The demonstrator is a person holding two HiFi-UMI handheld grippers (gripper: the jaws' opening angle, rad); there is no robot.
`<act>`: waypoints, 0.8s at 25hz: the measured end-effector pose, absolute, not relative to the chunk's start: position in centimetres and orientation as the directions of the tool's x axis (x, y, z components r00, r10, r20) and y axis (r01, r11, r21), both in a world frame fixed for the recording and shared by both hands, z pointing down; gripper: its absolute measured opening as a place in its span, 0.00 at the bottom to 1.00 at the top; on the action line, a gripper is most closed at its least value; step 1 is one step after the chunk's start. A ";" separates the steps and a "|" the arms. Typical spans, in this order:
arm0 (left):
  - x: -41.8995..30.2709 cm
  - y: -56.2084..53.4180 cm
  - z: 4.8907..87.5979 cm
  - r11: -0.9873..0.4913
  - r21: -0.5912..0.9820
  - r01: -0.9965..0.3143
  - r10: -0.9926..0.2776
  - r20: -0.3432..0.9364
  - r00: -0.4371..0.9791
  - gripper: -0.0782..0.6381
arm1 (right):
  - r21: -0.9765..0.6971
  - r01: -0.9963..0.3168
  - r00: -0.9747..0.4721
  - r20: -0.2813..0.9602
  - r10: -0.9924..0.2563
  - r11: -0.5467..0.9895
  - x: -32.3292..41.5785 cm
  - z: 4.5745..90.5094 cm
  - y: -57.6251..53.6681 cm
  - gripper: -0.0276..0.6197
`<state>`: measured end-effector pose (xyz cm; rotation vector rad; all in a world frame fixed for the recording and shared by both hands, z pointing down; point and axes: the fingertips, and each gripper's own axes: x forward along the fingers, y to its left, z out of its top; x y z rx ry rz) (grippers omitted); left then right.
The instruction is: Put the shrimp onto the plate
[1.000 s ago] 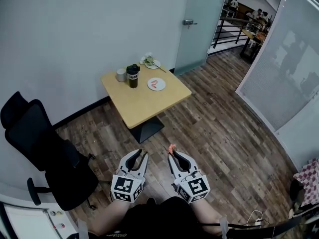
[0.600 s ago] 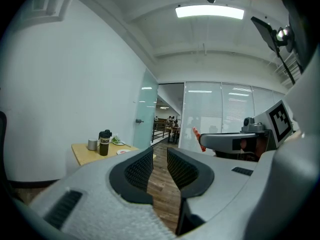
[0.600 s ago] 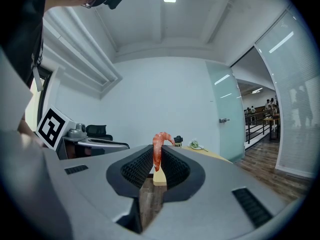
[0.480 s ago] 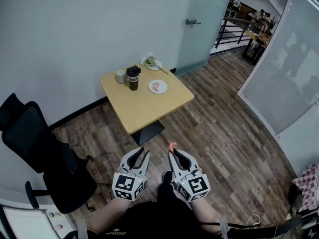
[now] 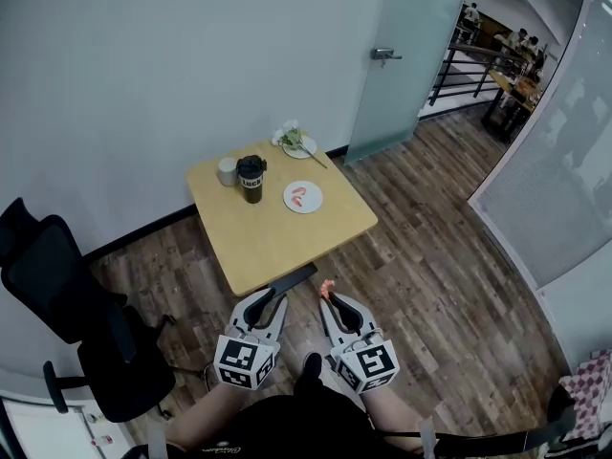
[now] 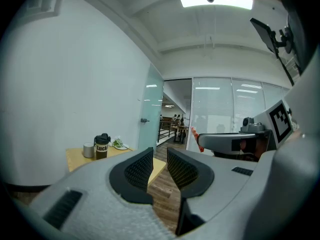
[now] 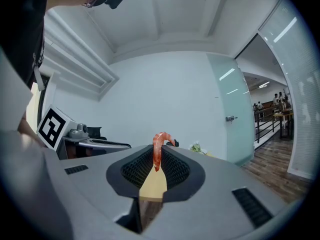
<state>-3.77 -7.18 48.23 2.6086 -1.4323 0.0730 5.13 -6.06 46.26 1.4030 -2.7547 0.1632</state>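
gripping a small curled orange-pink shrimp (image 7: 158, 151) in the right tongs (image 7: 157, 157), pinched by its lower end with the curl standing above the tips. carrying the left tongs (image 6: 160, 159) alongside, jaws a slit apart and nothing between them. holding both low and level over the brown wood-plank floor (image 5: 430, 256), just short of the near corner of the square light-wood desk (image 5: 277, 242).

closing in: drawn nearer to the desk than a second ago, with the desk now larger and lower in the head view and both tongs kept in the same pose throughout. still well apart from the small round white plate (image 5: 315, 205), set towards the far side of the desk with what look like orange-pink pieces already on it. beyond it, near the wall: a black lidded tumbler (image 5: 251, 178), a small grey cup (image 5: 227, 171) and a second white plate of greens (image 5: 295, 143).

probably near the end of the approach, with the carry intact. left to do: reach over the desk, lower onto the plate, release. worth minding the light pinch on the shrimp during that reach.
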 end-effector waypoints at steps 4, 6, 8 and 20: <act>-1.4 -13.2 47.7 -0.501 0.119 -0.857 -0.851 0.117 0.513 0.23 | -0.074 -0.788 -0.616 0.083 -0.783 0.611 7.5 45.7 -11.9 0.12; -0.2 -16.0 47.4 -0.489 0.112 -0.865 -0.859 0.112 0.500 0.23 | -0.065 -0.776 -0.631 0.084 -0.771 0.628 8.7 45.7 -14.7 0.12; 0.8 -18.4 47.0 -0.479 0.105 -0.872 -0.866 0.107 0.488 0.23 | -0.059 -0.766 -0.642 0.082 -0.762 0.640 9.8 45.5 -17.4 0.12; 1.8 -25.9 48.2 -0.429 0.117 -0.896 -0.887 0.136 0.442 0.23 | -0.081 -0.744 -0.668 0.100 -0.737 0.663 11.3 46.5 -25.8 0.12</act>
